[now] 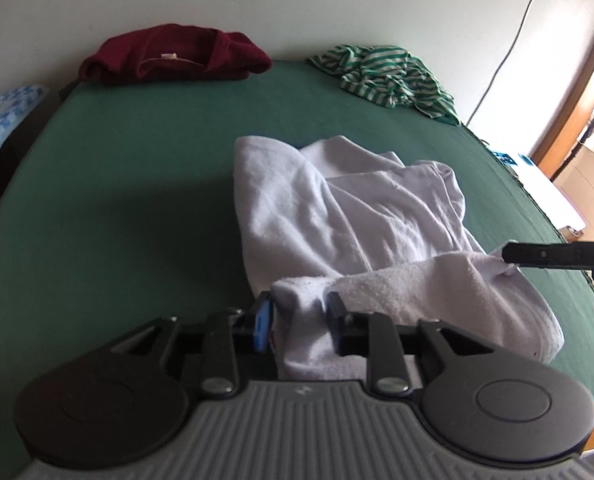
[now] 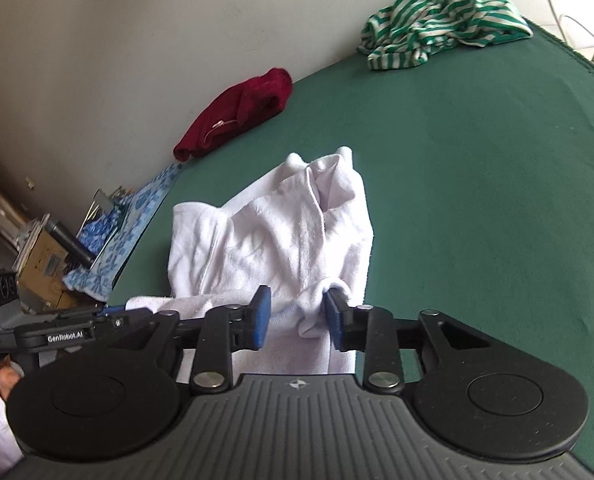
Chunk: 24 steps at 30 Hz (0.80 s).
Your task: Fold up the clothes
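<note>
A white garment lies partly folded and rumpled on the green bed cover. Its near edge is bunched between the fingers of my left gripper, whose jaws stand apart and do not clamp the cloth. My right gripper is open too, with a bunch of the same edge resting against its right pad and a gap at the left pad. From the left wrist view the right gripper's tip touches the garment's right corner. The left gripper shows at the garment's left in the right wrist view.
A dark red garment and a green-and-white striped one lie crumpled at the far edge by the wall. A blue patterned cloth and boxes sit off the bed's left side.
</note>
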Tool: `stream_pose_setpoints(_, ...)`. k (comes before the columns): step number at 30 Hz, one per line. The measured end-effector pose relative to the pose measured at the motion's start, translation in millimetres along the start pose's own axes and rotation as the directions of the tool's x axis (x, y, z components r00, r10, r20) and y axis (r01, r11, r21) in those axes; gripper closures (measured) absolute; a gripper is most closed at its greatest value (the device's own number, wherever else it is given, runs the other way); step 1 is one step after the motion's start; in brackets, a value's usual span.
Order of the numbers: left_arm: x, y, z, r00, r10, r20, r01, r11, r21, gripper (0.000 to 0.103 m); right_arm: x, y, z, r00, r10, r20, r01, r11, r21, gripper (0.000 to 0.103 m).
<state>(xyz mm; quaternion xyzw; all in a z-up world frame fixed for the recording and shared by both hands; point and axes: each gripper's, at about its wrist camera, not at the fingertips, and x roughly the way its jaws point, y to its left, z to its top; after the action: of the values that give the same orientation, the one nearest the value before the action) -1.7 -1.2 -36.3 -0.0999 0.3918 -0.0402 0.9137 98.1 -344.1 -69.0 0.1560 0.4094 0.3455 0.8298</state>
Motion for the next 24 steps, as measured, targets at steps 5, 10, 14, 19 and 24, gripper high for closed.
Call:
stream_pose_setpoints(5, -35.1, 27.3, -4.7, 1.0, 0.019, 0.011, -0.018, 0.995, -0.098, 0.039, -17.2, 0.0, 2.7, 1.0, -0.019, 0.016, 0.02, 0.996, -0.083, 0.06)
stream_pose_setpoints(10, -63.6, 20.1, -30.7, 0.997, -0.05, -0.065, 0.039, 0.986, -0.164, 0.027, -27.5, -0.8, -7.7, 0.998, -0.062, -0.023, 0.058, 0.99, -0.126, 0.047)
stream_pose_setpoints(14, -52.9, -17.2, -47.8, 0.994, -0.058, -0.097, 0.049, 0.994, -0.1, 0.024, -25.9, 7.7, -22.6, 0.995, -0.06, -0.075, 0.047, 0.985, -0.165, 0.047)
stream_pose_setpoints(19, -25.3, -28.5, -45.0, 0.985, -0.093, -0.144, 0.077, 0.991, -0.113, 0.077, -18.8, 21.7, -33.8, 0.994, -0.071, -0.085, 0.053, 0.979, -0.199, 0.063)
stream_pose_setpoints(24, -43.1, -18.4, -30.5, 0.971, -0.234, -0.039, 0.227, 0.965, -0.134, 0.093, -24.3, 29.9, -37.7, 0.996, -0.086, -0.027, 0.079, 0.976, -0.204, 0.093)
